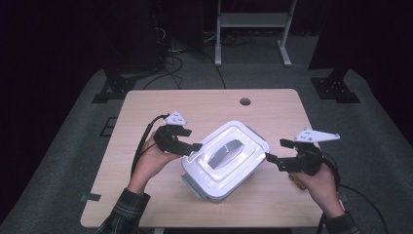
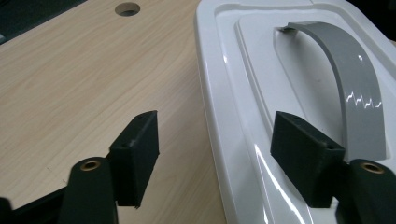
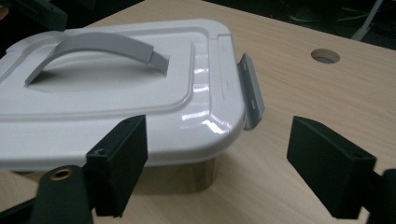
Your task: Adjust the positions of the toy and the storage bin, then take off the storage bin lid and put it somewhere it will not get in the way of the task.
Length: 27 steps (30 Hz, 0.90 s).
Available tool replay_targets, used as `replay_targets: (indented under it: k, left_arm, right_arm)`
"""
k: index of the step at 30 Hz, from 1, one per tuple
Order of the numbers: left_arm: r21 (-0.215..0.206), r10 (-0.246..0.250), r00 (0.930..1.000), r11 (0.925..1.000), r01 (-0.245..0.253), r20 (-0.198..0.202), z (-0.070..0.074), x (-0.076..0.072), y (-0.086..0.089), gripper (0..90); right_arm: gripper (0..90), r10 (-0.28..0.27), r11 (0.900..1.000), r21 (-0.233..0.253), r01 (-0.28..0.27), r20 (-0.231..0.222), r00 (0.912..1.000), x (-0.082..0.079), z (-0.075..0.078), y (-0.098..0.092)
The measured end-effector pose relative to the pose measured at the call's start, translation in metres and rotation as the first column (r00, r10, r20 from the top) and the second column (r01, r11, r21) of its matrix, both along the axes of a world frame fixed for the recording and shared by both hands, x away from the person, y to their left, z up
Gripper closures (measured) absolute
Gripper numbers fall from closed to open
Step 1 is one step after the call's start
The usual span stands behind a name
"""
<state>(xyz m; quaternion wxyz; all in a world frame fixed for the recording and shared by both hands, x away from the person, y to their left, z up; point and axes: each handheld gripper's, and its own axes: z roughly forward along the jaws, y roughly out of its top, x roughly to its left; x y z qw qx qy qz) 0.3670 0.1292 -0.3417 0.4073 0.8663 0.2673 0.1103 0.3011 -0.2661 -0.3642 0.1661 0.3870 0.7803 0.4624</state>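
Centre of the high view, a white lidded storage box [image 1: 225,161] sits skewed on the wooden table [image 1: 146,105], grey carry handle [image 1: 226,151] lying flat across its lid. The left gripper [image 1: 187,142] is in at the lid's left edge with its jaws spread — in the left gripper view one jaw hangs over bare wood, the other over the lid rim [image 2: 219,116], nothing pinched yet. Over on the right of the frame, the right gripper [image 1: 277,151] stands just off the box's right corner, jaws wide apart too; the right gripper view puts the grey side latch [image 3: 251,91] between them, farther off.

The risk, as I read it: that lid is glossy and rounded, so a shallow bite could slip off — and a one-sided push could spin the box instead of freeing the latch.
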Motion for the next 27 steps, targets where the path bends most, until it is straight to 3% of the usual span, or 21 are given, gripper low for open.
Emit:
replay_targets:
  k: [4,10,17,22,27]
  left_arm:
    - [0.006,0.023,0.9997,0.9997,-0.023,0.009,0.001,-0.002,0.002,20.1]
    - [0.006,0.027,0.9995,0.9996,-0.027,0.018,0.007,-0.007,0.002,11.8]
    - [0.0,0.031,0.9992,0.9995,-0.031,0.026,0.012,-0.012,0.0,3.9]
    - [-0.002,0.003,0.9998,1.0,-0.003,0.022,0.013,-0.019,-0.009,2.2]
    - [-0.007,-0.035,0.9991,0.9994,0.035,0.026,0.014,-0.026,-0.022,2.2]
  right_arm:
    - [12.8,0.018,1.0,0.008,-0.018,-0.012,0.9998,-0.018,-0.013,-0.008]
    - [5.3,0.032,0.999,-0.009,-0.032,-0.044,0.9985,-0.034,-0.047,-0.01]
    - [1.8,0.06,0.996,-0.06,-0.064,-0.062,0.9963,-0.037,-0.078,-0.003]
    - [1.5,0.07,0.993,-0.089,-0.077,-0.071,0.995,-0.034,-0.095,0.002]
    - [1.5,0.08,0.988,-0.122,-0.093,-0.107,0.9911,-0.029,-0.107,0.009]
